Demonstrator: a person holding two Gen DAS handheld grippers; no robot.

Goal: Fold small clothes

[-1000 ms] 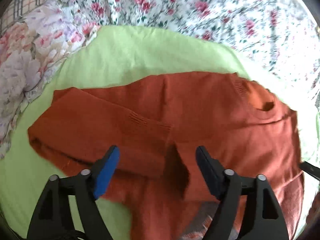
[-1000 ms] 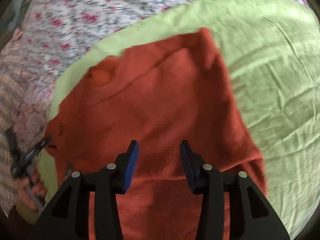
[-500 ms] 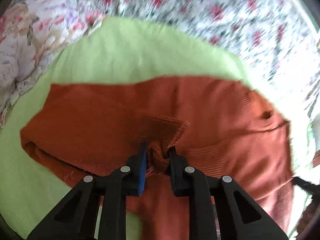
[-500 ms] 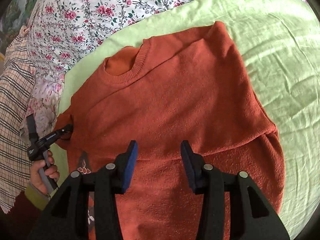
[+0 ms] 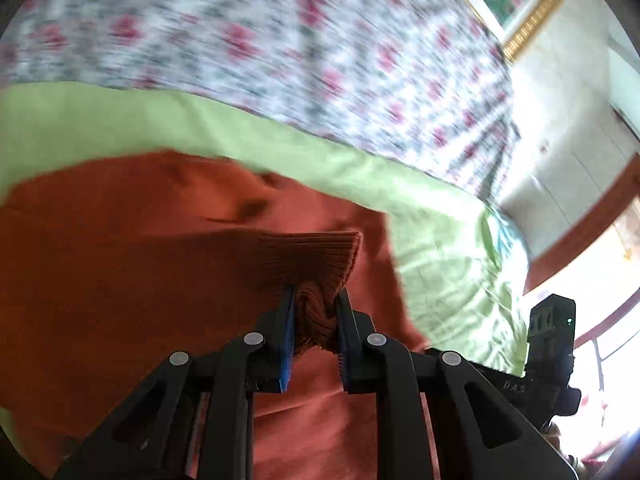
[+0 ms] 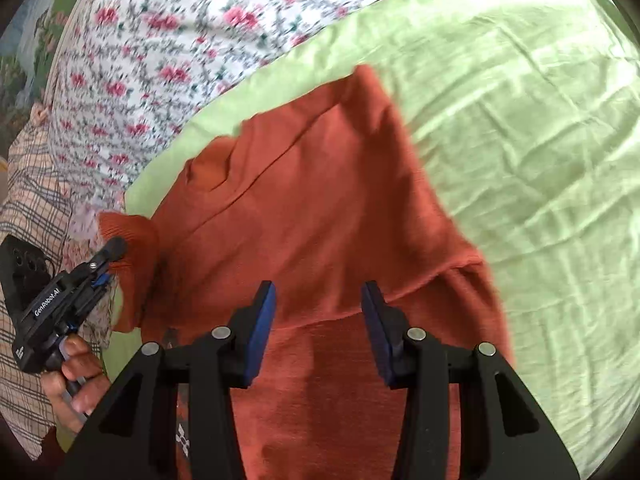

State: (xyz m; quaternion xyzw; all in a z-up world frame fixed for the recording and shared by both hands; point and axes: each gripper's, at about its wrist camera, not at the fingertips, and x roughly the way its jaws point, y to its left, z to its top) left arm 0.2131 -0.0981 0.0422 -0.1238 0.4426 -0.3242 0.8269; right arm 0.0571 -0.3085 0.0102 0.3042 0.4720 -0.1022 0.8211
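A floral bedspread (image 6: 168,52), white cotton printed with small pink roses and grey-green leaves, covers the far part of the scene; it is blurred in the left wrist view. Over it lies one pale green sheet (image 6: 520,128), thin, creased in fine ridges, with a curved far edge. A second printed cloth, a checked one (image 6: 28,200) in beige and brown lines, lies at the far left of the right wrist view.

On the green sheet lies the single orange sweater (image 6: 320,208), a fine soft knit in rust colour with a rounded neck opening toward its far left side and one folded edge crossing it near the right gripper. Its ribbed cuff (image 5: 316,260), with close parallel ridges, is lifted off the body of the garment at the sweater's left side.

There are two grippers, both black plastic with blue pads. The left gripper (image 5: 314,316) is clamped on the bunched ribbed cuff, its jaws having just closed in on it with the knit squeezed into folds between the pads. In the right wrist view a hand (image 6: 76,384) grips its handle at the lower left. The right gripper (image 6: 318,316) hovers over the middle of the sweater with its fingers apart and nothing between them; the orange knit shows in the gap below.
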